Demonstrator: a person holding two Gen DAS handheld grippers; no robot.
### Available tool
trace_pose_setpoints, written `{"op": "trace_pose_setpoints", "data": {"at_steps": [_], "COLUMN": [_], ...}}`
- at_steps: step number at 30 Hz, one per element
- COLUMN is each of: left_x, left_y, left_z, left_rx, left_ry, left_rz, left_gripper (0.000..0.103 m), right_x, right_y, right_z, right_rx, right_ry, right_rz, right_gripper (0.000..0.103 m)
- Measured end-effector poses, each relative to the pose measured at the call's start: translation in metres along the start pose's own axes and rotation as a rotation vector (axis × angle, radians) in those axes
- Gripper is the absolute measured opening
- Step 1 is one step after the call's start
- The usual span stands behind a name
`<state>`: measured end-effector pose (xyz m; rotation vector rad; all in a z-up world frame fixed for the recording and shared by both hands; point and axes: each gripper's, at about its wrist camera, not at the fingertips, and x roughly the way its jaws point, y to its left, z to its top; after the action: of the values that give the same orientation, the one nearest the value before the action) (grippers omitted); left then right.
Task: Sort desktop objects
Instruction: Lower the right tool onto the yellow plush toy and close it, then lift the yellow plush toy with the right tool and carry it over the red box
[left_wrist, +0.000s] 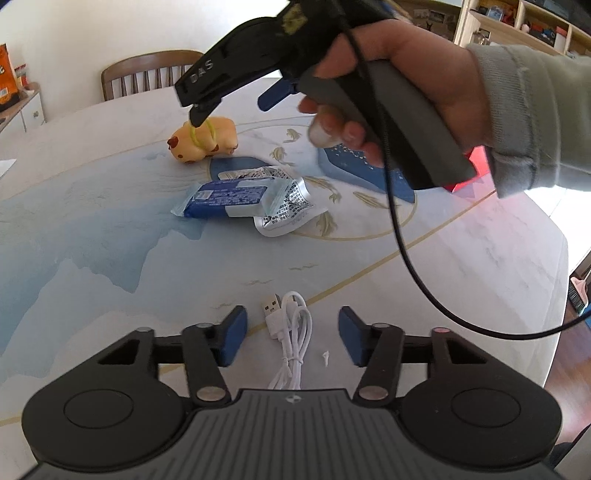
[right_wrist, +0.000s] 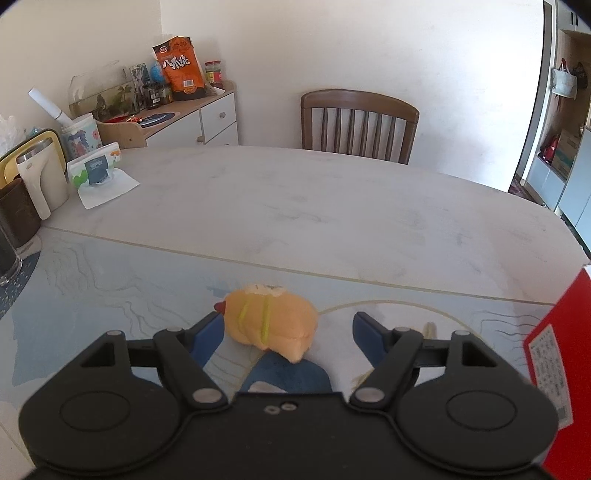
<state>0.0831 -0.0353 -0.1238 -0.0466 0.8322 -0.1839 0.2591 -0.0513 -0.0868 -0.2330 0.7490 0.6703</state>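
Toy pig (right_wrist: 271, 319) (yellow-banded) lies between the spread right tool (right_wrist: 288, 334); left tool (left_wrist: 291, 334) spread too.

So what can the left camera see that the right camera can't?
Only the left wrist view shows the white USB cable lying between the open left gripper fingers, the blue snack packet beside the silver wrapper, and the hand holding the other gripper.

Only the right wrist view shows the orange snack bag on the cabinet, the white mug and the tissue pack.

Both show the yellow toy animal, the table, the wooden chair and the red box.
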Motion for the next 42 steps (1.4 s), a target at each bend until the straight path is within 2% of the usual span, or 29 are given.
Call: {"op": "trace_pose_setpoints", "data": {"at_steps": [2,7,12,16,22,31,33,42], "left_x": [0.0,-0.002,-0.002,-0.002,0.002,0.004,0.004,0.002], "left_y": [0.001,0.007,0.01,0.012,0.015,0.017,0.017,0.018], "left_z": [0.0,-0.001,-0.002,-0.001,0.002,0.004,0.005,0.008], "left_rx": [0.004,-0.002,0.005,0.0,-0.006,-0.017,-0.021,-0.045], "left_ry": [-0.005,-0.022,-0.033,-0.034,-0.031,-0.025,-0.023,-0.029], "left_rz": [0.002,0.011,0.012,0.002,-0.012,-0.02,-0.02,-0.015], "left_gripper": [0.045,0.031,0.022,0.019,0.017,0.016,0.016,0.016], "right_x": [0.004,0.019,0.035,0.044,0.047,0.04,0.035,0.012], "right_y": [0.002,0.009,0.012,0.015,0.012,0.006,0.003,-0.006], "right_z": [0.001,0.005,0.006,0.005,0.005,0.006,0.007,0.004], "right_rx": [0.01,0.025,0.048,0.041,0.055,0.079,0.083,0.064], "right_ry": [-0.001,0.005,0.037,0.057,0.077,0.069,0.061,0.048], "right_rz": [0.005,0.019,0.022,0.006,0.011,0.007,0.005,0.006], "right_gripper": [0.083,0.089,0.09,0.09,0.078,0.071,0.057,0.052]}}
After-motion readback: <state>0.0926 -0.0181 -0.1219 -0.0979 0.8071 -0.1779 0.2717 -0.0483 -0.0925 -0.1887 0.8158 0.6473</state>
